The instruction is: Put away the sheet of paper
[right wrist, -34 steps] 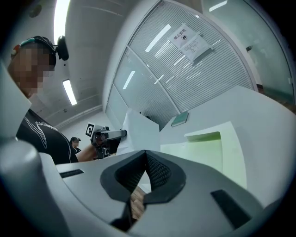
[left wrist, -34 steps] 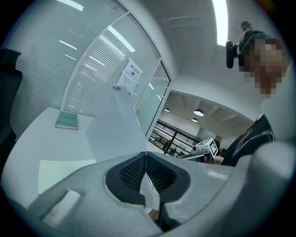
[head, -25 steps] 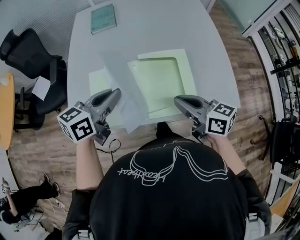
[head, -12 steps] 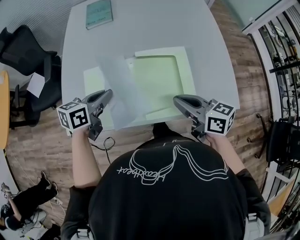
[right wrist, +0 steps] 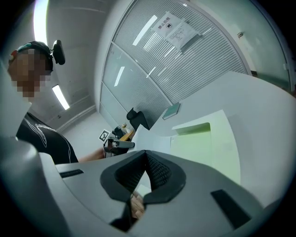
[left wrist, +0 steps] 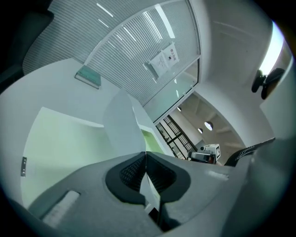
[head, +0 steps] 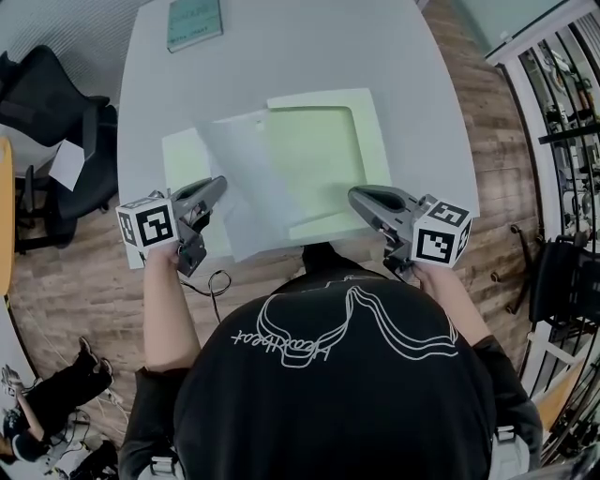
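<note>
Left gripper (head: 219,184) jaws are clamped on the sheet (head: 248,173), which is raised over the left part of the folder (head: 323,150). We'd hold the pinch firm, aim the free edge at the folder mouth and slide it in low. Right gripper (head: 357,195) jaws are closed on nothing visible, beside the folder's near edge; we'd pin the folder with it.

Sheet (head: 246,178) and folder (head: 319,155) fill the gap between left claw (head: 221,184) and right claw (head: 355,195). Beyond lies bare tabletop (head: 412,56), with a book (head: 194,21) far ahead of the left claw.
</note>
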